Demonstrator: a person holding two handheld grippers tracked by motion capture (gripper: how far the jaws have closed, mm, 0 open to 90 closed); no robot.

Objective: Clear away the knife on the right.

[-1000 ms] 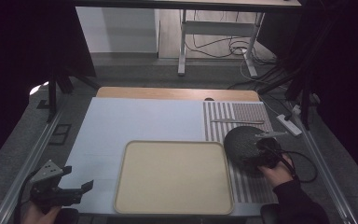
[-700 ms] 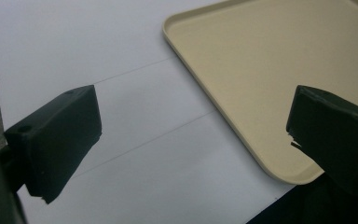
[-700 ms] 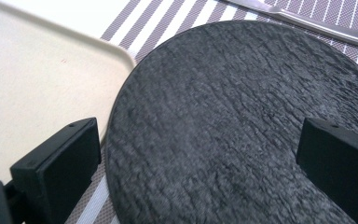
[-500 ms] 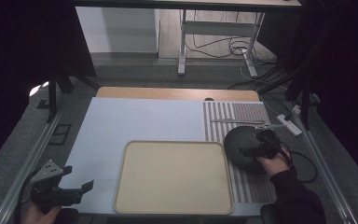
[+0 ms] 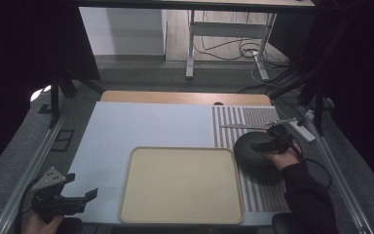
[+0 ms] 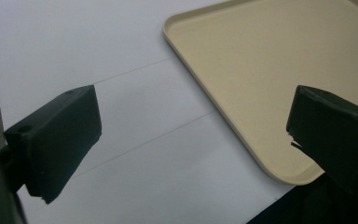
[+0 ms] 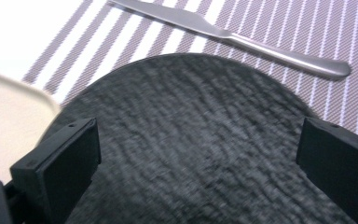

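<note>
The left gripper [image 5: 80, 197] hovers at the near left corner of the white mat [image 5: 141, 126], jaws wide apart and holding nothing. Between its jaws lies bare mat; the tray [image 6: 261, 70] corner reaches under the right jaw. The tray [image 5: 181, 185] is bare. The right gripper [image 5: 265, 145] is over the dark plate [image 5: 253, 156], jaws wide, nothing between them. The plate [image 7: 191, 140] lies between and under these jaws, on the striped mat [image 7: 279, 28]. Beyond it the knife [image 7: 223, 35] lies crosswise, handle to the right, blade toward the left.

bare tray [image 5: 181, 187], knife [image 7: 242, 39] beyond dark plate [image 5: 253, 156]
</note>
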